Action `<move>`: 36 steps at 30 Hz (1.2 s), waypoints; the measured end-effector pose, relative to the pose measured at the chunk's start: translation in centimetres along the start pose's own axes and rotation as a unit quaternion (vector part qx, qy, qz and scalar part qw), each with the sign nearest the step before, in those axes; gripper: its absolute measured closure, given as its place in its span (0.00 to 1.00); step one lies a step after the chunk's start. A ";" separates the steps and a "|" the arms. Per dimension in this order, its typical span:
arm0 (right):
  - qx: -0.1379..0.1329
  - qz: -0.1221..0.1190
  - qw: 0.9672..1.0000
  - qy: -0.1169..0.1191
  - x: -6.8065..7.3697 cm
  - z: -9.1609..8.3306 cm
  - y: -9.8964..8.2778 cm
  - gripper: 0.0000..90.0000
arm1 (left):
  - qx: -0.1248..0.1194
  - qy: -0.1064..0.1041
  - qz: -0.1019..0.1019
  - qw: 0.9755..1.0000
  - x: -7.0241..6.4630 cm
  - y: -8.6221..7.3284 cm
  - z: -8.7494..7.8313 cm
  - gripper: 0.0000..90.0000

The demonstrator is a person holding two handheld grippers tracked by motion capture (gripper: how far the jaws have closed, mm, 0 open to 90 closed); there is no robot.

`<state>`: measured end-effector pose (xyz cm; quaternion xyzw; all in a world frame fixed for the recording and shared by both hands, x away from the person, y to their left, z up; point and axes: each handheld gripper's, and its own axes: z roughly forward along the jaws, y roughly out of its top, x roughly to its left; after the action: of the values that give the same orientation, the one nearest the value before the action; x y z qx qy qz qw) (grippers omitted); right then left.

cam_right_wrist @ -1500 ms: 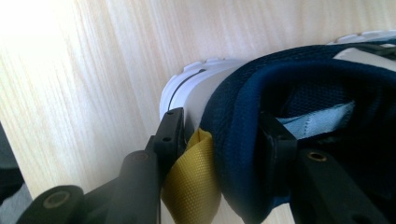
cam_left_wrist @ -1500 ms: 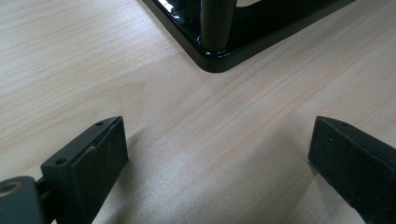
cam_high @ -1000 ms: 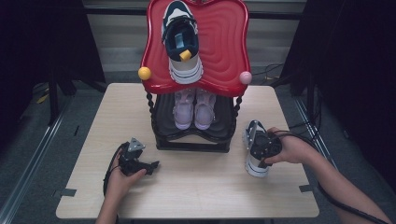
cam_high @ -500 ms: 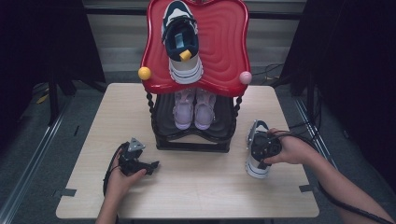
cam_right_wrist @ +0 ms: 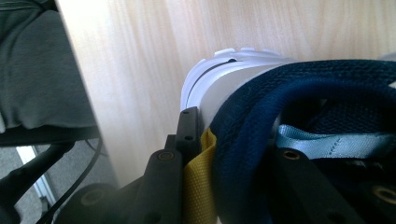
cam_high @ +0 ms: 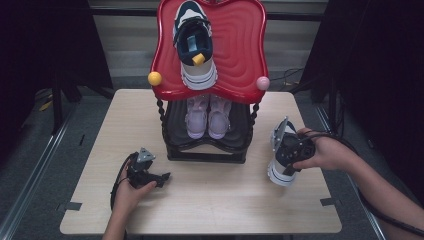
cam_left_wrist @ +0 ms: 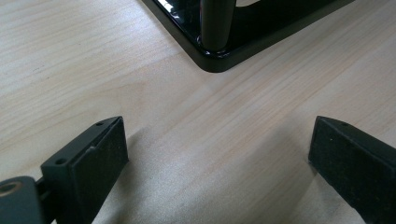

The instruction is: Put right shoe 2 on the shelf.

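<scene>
Black-curtained lab (cam_high: 45, 45), wooden table (cam_high: 210, 200)

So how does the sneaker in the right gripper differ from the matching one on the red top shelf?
The held sneaker is clamped at its navy heel collar by the right gripper and tipped on end, heel up and toe down by the table. The shelf sneaker lies flat on its sole on the red top shelf, free of either gripper. Its yellow heel tab shows plainly; the held one's is pinched against a jaw. Both are navy with white soles.

Pale wood table (cam_high: 210, 200); grey floor (cam_high: 45, 165); dark curtains (cam_high: 45, 45) both sides.
</scene>
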<state>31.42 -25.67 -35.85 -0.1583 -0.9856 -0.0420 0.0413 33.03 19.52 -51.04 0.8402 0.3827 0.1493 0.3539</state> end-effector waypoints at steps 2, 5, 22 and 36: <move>0.000 -0.001 1.000 -0.001 0.3 -1.0 -0.1 0.81 | 0.000 0.000 0.000 1.000 0.0 0.0 0.0 0.05; -0.001 -0.003 1.000 -0.009 0.7 -3.2 -0.3 0.81 | 0.001 -0.001 0.000 1.000 0.0 0.0 0.0 0.05; 0.008 -0.016 0.996 -0.091 4.2 -20.6 1.3 0.81 | 0.001 -0.003 0.002 1.000 0.0 0.0 0.0 0.04; -0.009 -0.048 0.987 -0.153 5.0 -30.1 8.5 0.81 | 0.005 -0.003 0.006 1.000 0.0 0.0 0.0 0.04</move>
<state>31.45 -19.00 -4.87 -0.1159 -0.9863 -0.0285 -0.1135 33.05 19.56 -51.01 0.8448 0.3772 0.1469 0.3498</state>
